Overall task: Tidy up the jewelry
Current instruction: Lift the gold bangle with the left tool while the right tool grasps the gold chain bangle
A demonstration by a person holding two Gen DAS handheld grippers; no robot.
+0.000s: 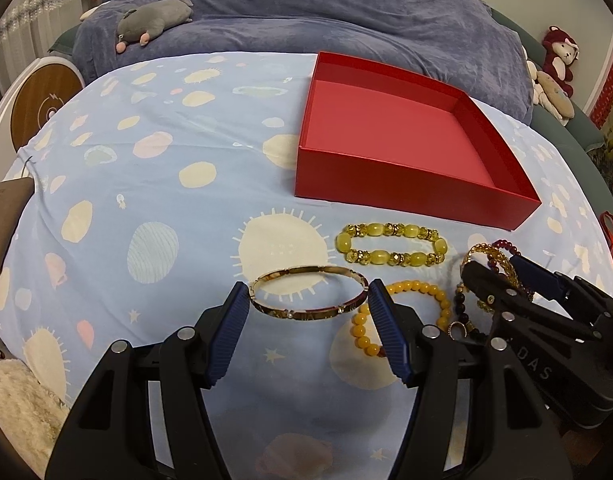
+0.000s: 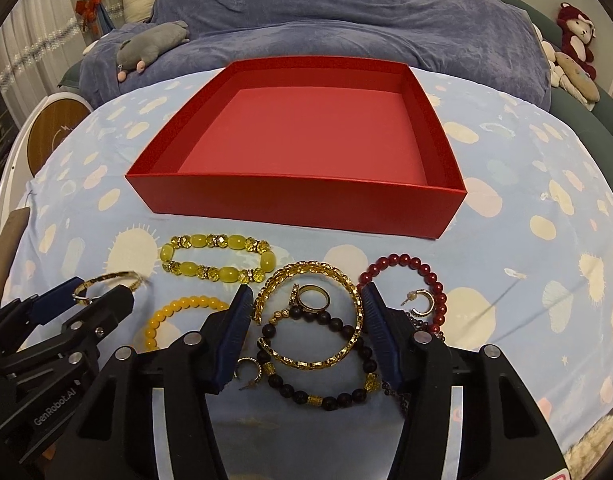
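Left claw (image 1: 308, 294) is open wide w/ the gold bangle (image 1: 308, 298) between its pads, touching both. Right claw (image 2: 308, 300) also open, around the gold chain bracelet (image 2: 312, 316) on the bed sheet (image 2: 506, 240). Red box (image 2: 298, 200) just behind the jewelry.

Orange bead bracelet (image 1: 406, 312) partly claw-hidden

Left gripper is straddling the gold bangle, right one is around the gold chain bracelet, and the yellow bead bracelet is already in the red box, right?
Not quite: the red box is empty. The yellow bead bracelet lies on the sheet before it, per the right wrist view. The left gripper does straddle the gold bangle, the right gripper the gold chain bracelet.
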